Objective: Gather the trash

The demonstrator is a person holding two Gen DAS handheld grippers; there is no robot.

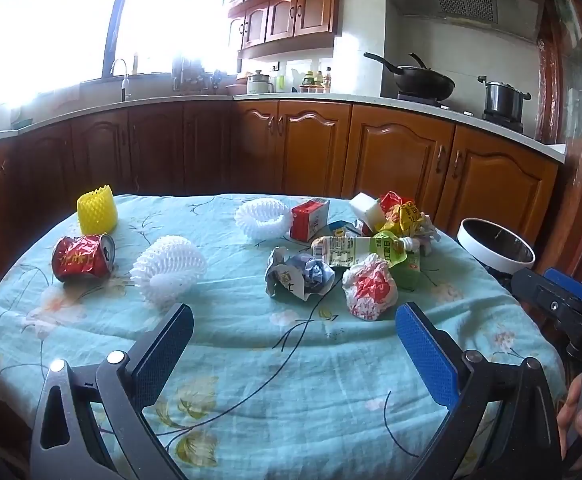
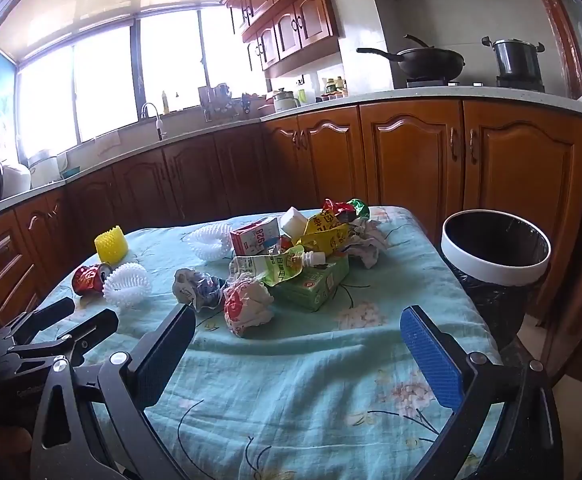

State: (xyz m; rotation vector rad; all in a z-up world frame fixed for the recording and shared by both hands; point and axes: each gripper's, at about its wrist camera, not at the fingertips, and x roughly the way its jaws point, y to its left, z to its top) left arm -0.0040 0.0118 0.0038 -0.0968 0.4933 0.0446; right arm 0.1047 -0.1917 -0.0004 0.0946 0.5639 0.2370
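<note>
Pale blue flowered cloth (image 1: 251, 360) covers the tabletop, and the trash lies scattered over its far half. At the far left stands a yellow foam net (image 1: 95, 209), with a dented red can (image 1: 83, 258) on its side just in front of it. Next to the can lies a white foam net (image 1: 169, 274); a second white foam net (image 1: 263, 218) sits further back, touching a red carton (image 1: 309, 220). Right of centre the trash is heaped: a crumpled grey paper ball (image 1: 299, 274), a red-and-white wrapper ball (image 1: 369, 286), a squeezed pouch (image 1: 355, 250) lying across a green carton (image 2: 315, 284), and yellow wrappers (image 1: 405, 216) behind. The wrapper ball lies nearest both claws.

The left claw (image 1: 294, 338) hangs spread wide above bare cloth, pinching nothing. The right claw (image 2: 297, 340) is likewise spread and empty. Off the tabletop's right edge stands a bin (image 2: 495, 254) with a white rim and black liner, open-mouthed.
</note>
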